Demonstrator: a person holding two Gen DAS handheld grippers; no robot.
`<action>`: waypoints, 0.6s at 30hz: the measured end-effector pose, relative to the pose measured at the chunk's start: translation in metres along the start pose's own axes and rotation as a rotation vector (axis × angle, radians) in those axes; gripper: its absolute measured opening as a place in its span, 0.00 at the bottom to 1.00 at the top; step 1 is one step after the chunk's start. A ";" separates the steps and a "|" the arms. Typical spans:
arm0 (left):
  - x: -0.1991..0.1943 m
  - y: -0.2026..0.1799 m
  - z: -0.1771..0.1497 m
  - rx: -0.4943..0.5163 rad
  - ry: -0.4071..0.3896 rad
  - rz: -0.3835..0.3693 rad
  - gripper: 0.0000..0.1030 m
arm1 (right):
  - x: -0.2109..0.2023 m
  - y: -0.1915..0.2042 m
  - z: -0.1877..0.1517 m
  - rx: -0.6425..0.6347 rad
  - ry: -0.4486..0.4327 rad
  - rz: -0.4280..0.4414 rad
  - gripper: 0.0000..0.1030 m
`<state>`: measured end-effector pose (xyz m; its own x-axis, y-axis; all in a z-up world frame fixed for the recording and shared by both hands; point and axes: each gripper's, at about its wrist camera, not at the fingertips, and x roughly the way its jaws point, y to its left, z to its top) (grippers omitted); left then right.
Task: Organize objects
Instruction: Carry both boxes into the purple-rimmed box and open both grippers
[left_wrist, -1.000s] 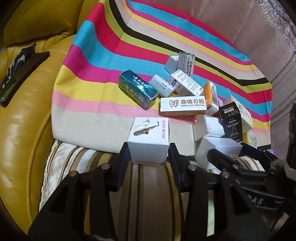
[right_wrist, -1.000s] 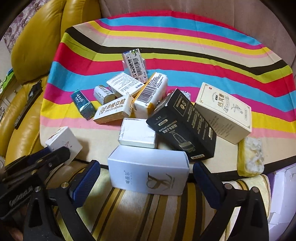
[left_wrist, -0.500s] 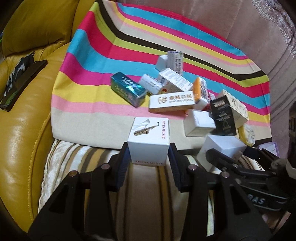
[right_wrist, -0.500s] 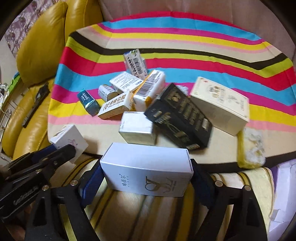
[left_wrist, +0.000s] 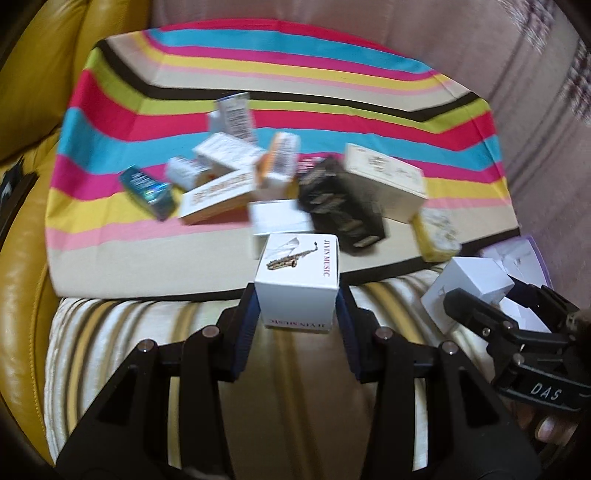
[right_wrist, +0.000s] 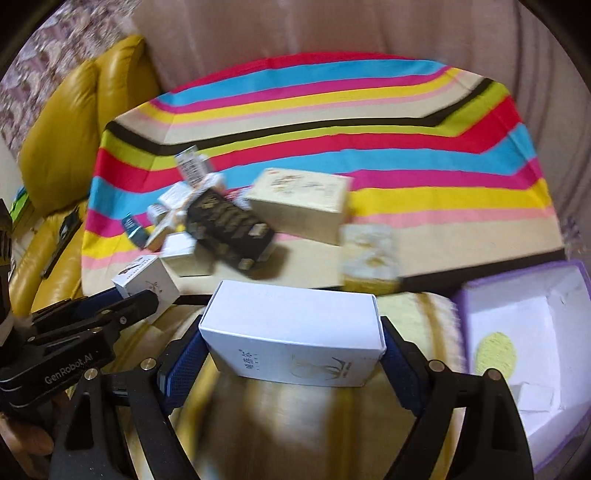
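My left gripper (left_wrist: 295, 306) is shut on a small white saxophone box (left_wrist: 299, 273) and holds it above the striped cushion. My right gripper (right_wrist: 291, 354) is shut on a long white box (right_wrist: 291, 332), lifted off the cloth. Each gripper shows in the other's view: the right one with its box (left_wrist: 465, 291) at the right, the left one with its box (right_wrist: 146, 282) at the left. A pile of small boxes lies on the striped cloth (left_wrist: 110, 110), among them a black box (left_wrist: 340, 203), a beige box (left_wrist: 384, 181) and a teal box (left_wrist: 147, 190).
A purple-rimmed white tray (right_wrist: 524, 332) holding paper scraps stands at the right, beside the cushion. A yellow leather sofa arm (left_wrist: 22, 277) lies to the left. A pale yellow packet (right_wrist: 369, 258) sits at the cloth's front edge.
Both grippers have lifted and swung to the right with their boxes. The right gripper closed on the long white box and raised it; the purple tray has come into view.
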<state>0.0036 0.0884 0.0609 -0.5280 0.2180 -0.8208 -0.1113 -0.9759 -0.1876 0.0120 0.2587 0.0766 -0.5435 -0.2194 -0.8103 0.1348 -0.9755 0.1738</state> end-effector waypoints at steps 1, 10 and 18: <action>0.001 -0.007 0.001 0.015 0.001 -0.006 0.45 | -0.004 -0.012 -0.002 0.021 -0.004 -0.012 0.85; 0.017 -0.090 0.006 0.172 0.016 -0.082 0.45 | -0.028 -0.104 -0.019 0.163 -0.032 -0.109 0.85; 0.035 -0.165 0.012 0.293 0.050 -0.177 0.45 | -0.039 -0.184 -0.043 0.269 -0.027 -0.211 0.85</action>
<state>-0.0065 0.2568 0.0698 -0.4375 0.3768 -0.8164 -0.4380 -0.8823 -0.1725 0.0440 0.4470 0.0527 -0.5581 -0.0092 -0.8297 -0.2045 -0.9676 0.1483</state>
